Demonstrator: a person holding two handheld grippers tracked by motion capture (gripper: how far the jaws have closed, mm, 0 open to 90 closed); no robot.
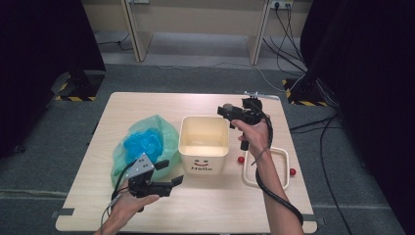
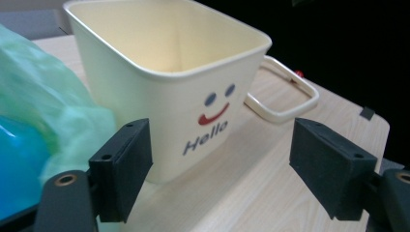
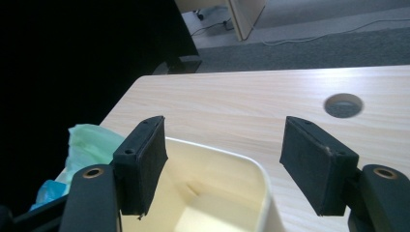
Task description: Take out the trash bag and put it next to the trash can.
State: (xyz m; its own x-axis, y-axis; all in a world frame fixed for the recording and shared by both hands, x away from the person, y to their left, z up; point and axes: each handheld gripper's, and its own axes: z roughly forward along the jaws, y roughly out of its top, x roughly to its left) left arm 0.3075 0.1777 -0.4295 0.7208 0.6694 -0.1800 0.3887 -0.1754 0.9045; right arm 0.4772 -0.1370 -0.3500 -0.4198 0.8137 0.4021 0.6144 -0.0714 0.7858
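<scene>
I have the cream bin (image 1: 204,144) standing upright in the middle of the light wooden table (image 1: 230,205), its smiley face and the word "Hello" turned toward my side. My left gripper (image 1: 172,172) hovers low over the near part of the table, just in front of the bin's left corner, with its jaws spread apart and nothing between them; in the left gripper view the bin (image 2: 169,92) sits close ahead, its printed face between the two black pads. My right gripper (image 1: 224,110) is raised beside the bin's far right corner, pointing left across the rim, jaws likewise parted and empty; in the right gripper view the bin's rim (image 3: 241,166) lies under the gap, not touched by either pad. A green plastic bag (image 1: 147,142) with something blue inside lies against the bin's left side. A cream rectangular handle frame (image 1: 268,169) lies flat on the table to the bin's right, with a small red ball (image 1: 241,159) between it and the bin and a second red ball (image 1: 292,172) at the frame's outer edge.
</scene>
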